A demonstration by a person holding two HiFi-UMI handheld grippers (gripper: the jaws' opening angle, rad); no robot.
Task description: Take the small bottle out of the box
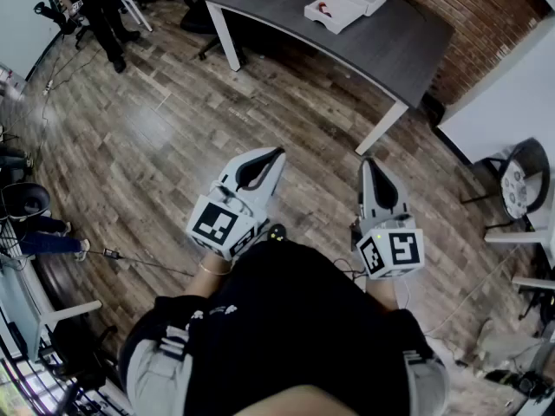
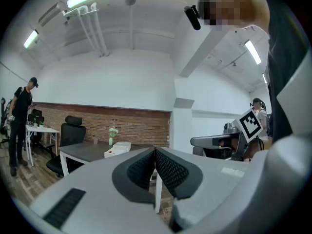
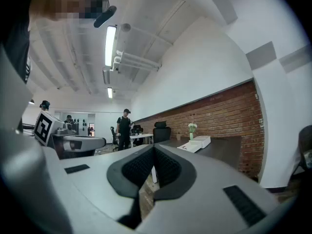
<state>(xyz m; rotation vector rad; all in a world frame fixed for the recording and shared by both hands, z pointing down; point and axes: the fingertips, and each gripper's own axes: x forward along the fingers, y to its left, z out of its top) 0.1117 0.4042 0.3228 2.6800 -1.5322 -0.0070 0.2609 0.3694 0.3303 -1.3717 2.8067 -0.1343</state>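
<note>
An open white box [image 1: 345, 3] lies on the dark grey table [image 1: 408, 50], far ahead of me across the wooden floor. I cannot make out the small bottle; only a red mark shows inside the box. My left gripper [image 1: 277, 155] and right gripper [image 1: 368, 162] are held close to my body, well short of the table. Both point toward it. In the left gripper view the left gripper [image 2: 155, 153] is shut with nothing between its pads, and the box [image 2: 117, 149] is small behind it. The right gripper [image 3: 154, 149] is shut and empty too, with the box [image 3: 195, 143] beyond.
A person in black [image 1: 95, 7] stands at the far left by another desk. An office chair [image 1: 195, 11] sits behind the table, and a brick wall [image 1: 486, 16] runs along its far side. A green vase [image 3: 191, 132] stands by the box. A chair [image 1: 520, 180] is at the right.
</note>
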